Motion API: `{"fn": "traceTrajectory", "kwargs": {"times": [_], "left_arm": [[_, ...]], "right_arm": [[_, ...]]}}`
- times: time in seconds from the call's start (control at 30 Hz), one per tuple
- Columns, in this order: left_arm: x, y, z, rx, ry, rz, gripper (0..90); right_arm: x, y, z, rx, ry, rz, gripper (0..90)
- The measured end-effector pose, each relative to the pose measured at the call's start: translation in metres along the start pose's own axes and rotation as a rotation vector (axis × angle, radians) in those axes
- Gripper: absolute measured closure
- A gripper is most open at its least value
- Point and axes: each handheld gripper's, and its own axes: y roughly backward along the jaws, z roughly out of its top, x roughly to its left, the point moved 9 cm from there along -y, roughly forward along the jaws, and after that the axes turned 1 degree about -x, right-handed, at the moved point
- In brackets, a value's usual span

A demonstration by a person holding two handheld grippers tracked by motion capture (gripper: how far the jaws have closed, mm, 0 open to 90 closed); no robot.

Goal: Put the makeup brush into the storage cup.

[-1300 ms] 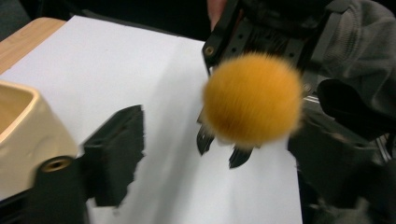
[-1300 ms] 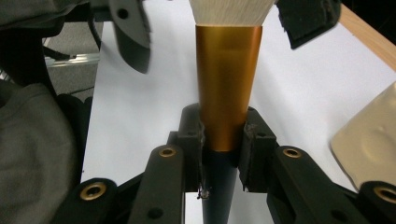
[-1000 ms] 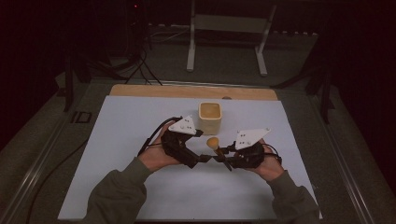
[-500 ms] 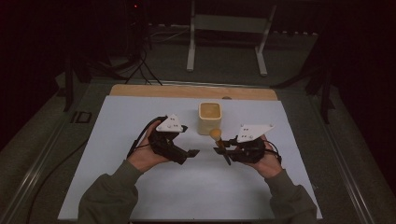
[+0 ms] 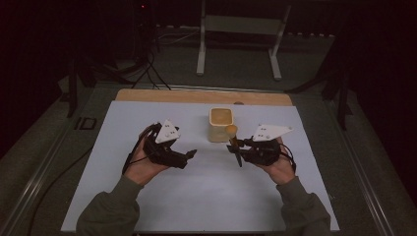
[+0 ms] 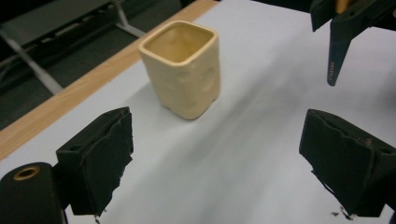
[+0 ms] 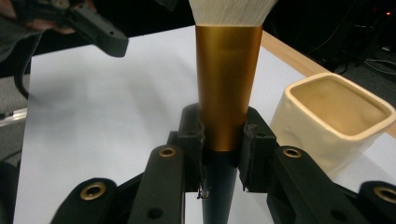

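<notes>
On the left of the high view, the left gripper (image 5: 191, 154) hangs low over the white table mat (image 5: 147, 206), jaws spread wide with nothing between them. Its own view looks across bare mat toward the cream square cup (image 6: 183, 67) at about eleven o'clock, so it sits well apart from the cup and from the other hand. Spread and idle like this, it reads as the spare hand, kept clear so the working side has room.

Toward the middle of the table stands the cup (image 5: 221, 124), upright near the far wooden edge (image 5: 196, 96), mouth open to the top. That open mouth looks like the likely place for the brush to go, handle down.

Just at the cup's four o'clock is the makeup brush (image 5: 232, 140), pinched by the right gripper (image 5: 235, 147). In the right gripper view the pads (image 7: 256, 149) press on the brush where the gold ferrule (image 7: 227, 79) meets the dark handle, with the pale bristles (image 7: 232, 10) above and the cup (image 7: 334, 122) at roughly two o'clock. The hold at the neck keeps the brush steady and nearly upright, and leaves the long handle free below the jaws, which probably suits lowering it into the cup. The brush is near the cup but not over it yet.
</notes>
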Motion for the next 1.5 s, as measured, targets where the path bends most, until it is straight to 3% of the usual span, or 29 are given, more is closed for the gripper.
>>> {"fn": "traceTrajectory", "kwargs": {"times": [0.4, 0.63, 0.9, 1.17, 1.23, 1.5], "left_arm": [[0.010, 0.013, -0.018, -0.032, 0.019, 0.102, 11.2], [0.020, 0.014, -0.035, -0.036, 0.059, 0.142, 11.3], [0.023, 0.018, -0.054, -0.061, 0.105, 0.119, 10.7], [0.027, 0.029, -0.069, -0.133, 0.144, 0.116, 10.8], [0.027, 0.031, -0.075, -0.147, 0.178, 0.084, 10.7], [0.036, 0.039, -0.097, -0.153, 0.237, 0.108, 10.4]], "right_arm": [[-0.013, -0.001, 0.009, -0.042, -0.041, -0.063, 73.2], [-0.019, -0.003, 0.012, -0.054, -0.060, -0.090, 73.2], [-0.025, -0.004, 0.016, -0.073, -0.084, -0.114, 73.2], [-0.032, -0.001, 0.024, -0.095, -0.091, -0.136, 73.2], [-0.034, -0.002, 0.026, -0.102, -0.098, -0.138, 73.2], [-0.041, -0.002, 0.032, -0.113, -0.099, -0.152, 73.2]]}}
